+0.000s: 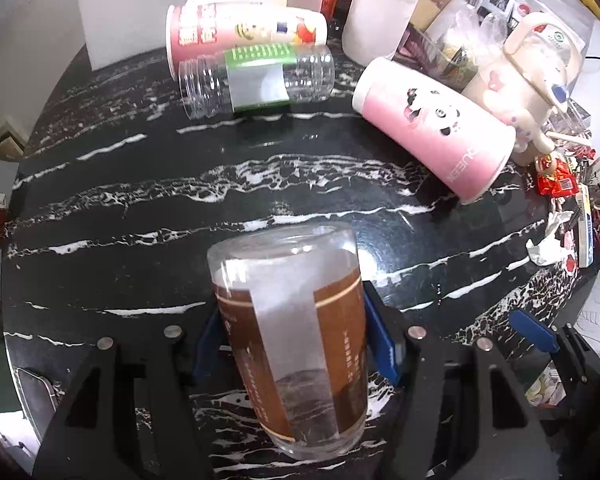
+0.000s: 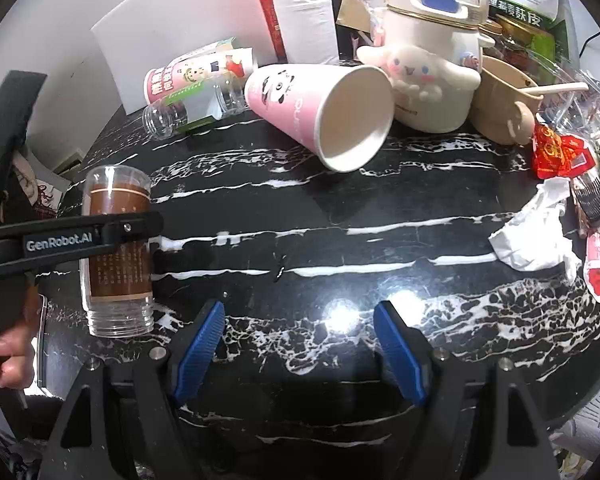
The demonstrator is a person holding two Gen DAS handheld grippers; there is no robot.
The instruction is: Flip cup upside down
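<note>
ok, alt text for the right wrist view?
The left gripper reaches in from the left and clamps a clear jar with a brown label, threaded mouth down on a black marble table. The right gripper is open and empty in front. A pink panda cup lies on its side behind.

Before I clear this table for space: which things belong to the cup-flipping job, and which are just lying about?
Job:
clear brown-labelled plastic cup
left gripper, shut on it
right gripper, open

Lying about:
pink panda paper cup
clear green-labelled bottle
crumpled white tissue
</note>
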